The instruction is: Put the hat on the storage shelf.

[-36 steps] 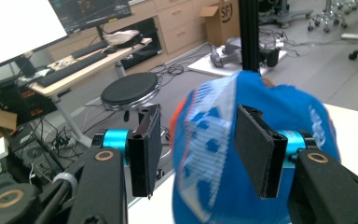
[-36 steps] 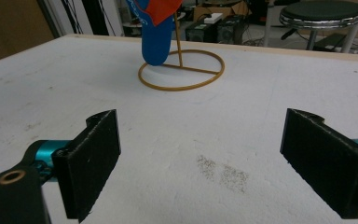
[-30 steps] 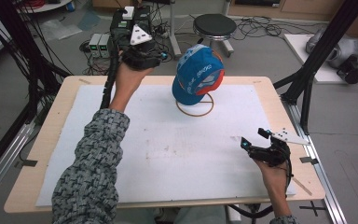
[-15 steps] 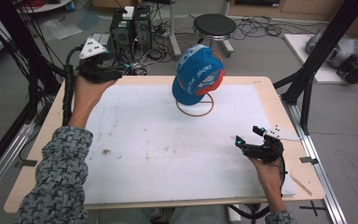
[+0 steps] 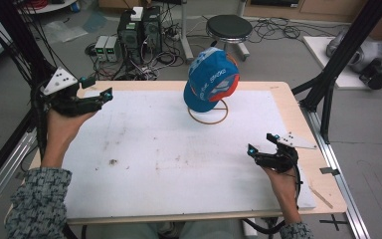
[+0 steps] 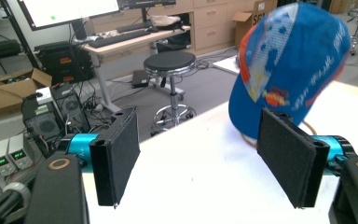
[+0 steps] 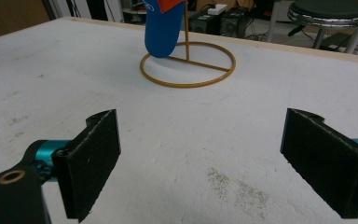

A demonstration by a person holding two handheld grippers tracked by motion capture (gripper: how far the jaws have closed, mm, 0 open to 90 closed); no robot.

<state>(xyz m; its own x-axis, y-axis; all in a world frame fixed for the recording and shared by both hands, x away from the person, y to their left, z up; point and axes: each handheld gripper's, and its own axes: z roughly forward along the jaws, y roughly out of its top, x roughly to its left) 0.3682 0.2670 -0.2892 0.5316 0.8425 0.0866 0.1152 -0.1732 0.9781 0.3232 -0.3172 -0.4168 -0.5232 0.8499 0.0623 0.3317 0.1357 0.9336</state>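
The blue cap (image 5: 210,79) sits on top of a thin gold stand (image 5: 208,112), near the far edge of the table (image 5: 144,149). It hangs tilted, with its brim pointing down toward the ring at the bottom of the stand.

Your left claw (image 5: 95,97) is up at the far left corner, well apart from the cap. Its jaws are spread wide and hold nothing. Your right claw (image 5: 258,152) is low over the near right side, also spread wide and holding nothing.

I think the job is to take the cap off the stand. Bring one claw in slowly from the side. Pinch the stiff brim, not the soft top. The top is thin cloth and will squash and slip. Lift straight up so the cap comes free of the pole. The stand is just thin wire and looks light, so a sideways pull could tip it over. You could press the ring down with your other claw.

The cap is smooth blue cloth with orange trim and white print. The claw pads (image 6: 119,149) are black and rough. The table top is white, flat and a bit dirty.
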